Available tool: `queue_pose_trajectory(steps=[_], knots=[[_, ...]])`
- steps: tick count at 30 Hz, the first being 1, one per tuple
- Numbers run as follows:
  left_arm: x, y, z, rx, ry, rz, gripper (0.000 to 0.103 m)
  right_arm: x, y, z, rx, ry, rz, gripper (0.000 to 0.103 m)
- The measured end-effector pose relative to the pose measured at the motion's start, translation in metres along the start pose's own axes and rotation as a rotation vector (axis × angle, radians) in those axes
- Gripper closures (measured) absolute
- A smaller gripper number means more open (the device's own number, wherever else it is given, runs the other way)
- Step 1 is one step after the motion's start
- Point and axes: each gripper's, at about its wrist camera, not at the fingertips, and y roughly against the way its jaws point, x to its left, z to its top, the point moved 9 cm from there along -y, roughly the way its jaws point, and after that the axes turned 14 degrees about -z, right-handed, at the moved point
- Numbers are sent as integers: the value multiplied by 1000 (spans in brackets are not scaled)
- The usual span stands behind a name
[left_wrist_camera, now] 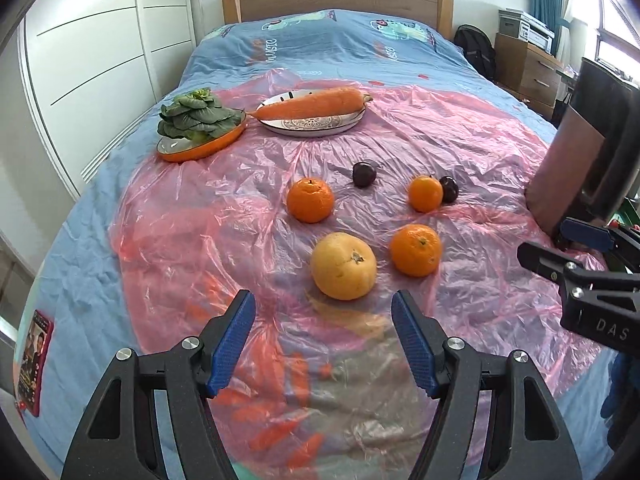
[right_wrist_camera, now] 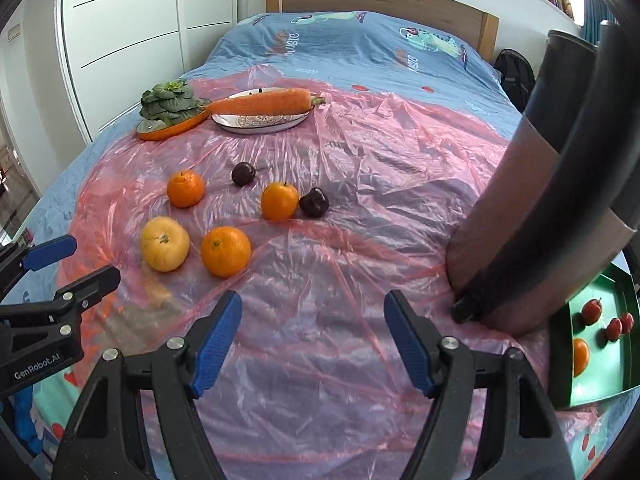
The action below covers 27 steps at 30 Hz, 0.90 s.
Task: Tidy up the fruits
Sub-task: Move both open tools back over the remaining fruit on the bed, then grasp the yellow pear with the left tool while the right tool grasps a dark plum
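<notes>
Loose fruit lies on a pink plastic sheet (left_wrist_camera: 440,128) spread over a bed. A yellow fruit (left_wrist_camera: 343,266) sits nearest, just beyond my left gripper (left_wrist_camera: 323,340), which is open and empty. Three oranges (left_wrist_camera: 416,249) (left_wrist_camera: 310,200) (left_wrist_camera: 425,193) and two dark plums (left_wrist_camera: 364,174) (left_wrist_camera: 449,189) lie farther out. My right gripper (right_wrist_camera: 313,340) is open and empty over bare sheet, right of the yellow fruit (right_wrist_camera: 164,243) and the nearest orange (right_wrist_camera: 225,251). A green tray (right_wrist_camera: 624,300) at the far right holds small red fruits (right_wrist_camera: 592,311) and an orange.
At the back left, an orange dish (left_wrist_camera: 200,148) holds leafy greens and a patterned plate (left_wrist_camera: 316,126) holds a carrot (left_wrist_camera: 312,106). A dark cylinder with a strap (right_wrist_camera: 532,208) stands at the right by the tray. White wardrobe left, wooden headboard behind.
</notes>
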Motion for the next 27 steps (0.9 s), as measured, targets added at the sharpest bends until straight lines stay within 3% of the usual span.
queue_pose_trajectory(steps=[7, 15, 22, 27], knots=[[9, -33, 8, 14, 9, -36, 38, -2, -53, 31, 19, -67, 25, 0], [5, -56, 11, 34, -13, -68, 38, 5, -95, 43, 51, -120, 55, 18], [10, -73, 0, 66, 3, -69, 39, 15, -111, 50, 58, -121, 85, 27], [12, -76, -2, 63, 13, -73, 39, 30, -118, 54, 61, -85, 103, 27]])
